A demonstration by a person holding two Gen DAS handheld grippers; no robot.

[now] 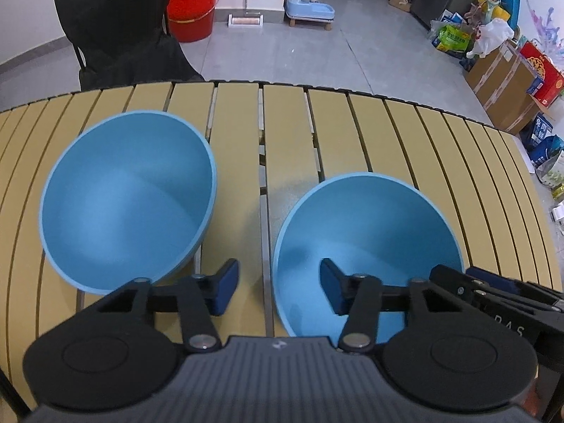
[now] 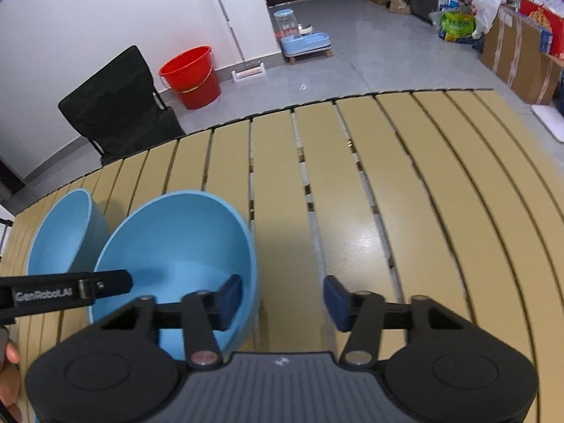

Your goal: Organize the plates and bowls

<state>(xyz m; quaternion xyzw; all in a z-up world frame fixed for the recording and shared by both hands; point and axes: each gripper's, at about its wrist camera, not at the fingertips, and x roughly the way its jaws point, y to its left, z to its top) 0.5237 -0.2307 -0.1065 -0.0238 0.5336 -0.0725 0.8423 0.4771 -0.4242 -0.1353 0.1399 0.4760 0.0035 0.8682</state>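
Both my tongs straddle the near bowl (image 1: 366, 246): left tongs (image 1: 278, 287) and right tongs (image 2: 283, 299) apart, gripping nothing; opposing tugs could tip it onto the far bowl (image 1: 127, 197).

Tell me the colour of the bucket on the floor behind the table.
Red. The bucket shows best in the left wrist view, beside the black chair.

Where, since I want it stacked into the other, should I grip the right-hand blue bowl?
By its rim wall, from above. The right-hand bowl stands upright on the table, too wide to span, so put one pad inside, one outside, as the left tool straddles its left edge.
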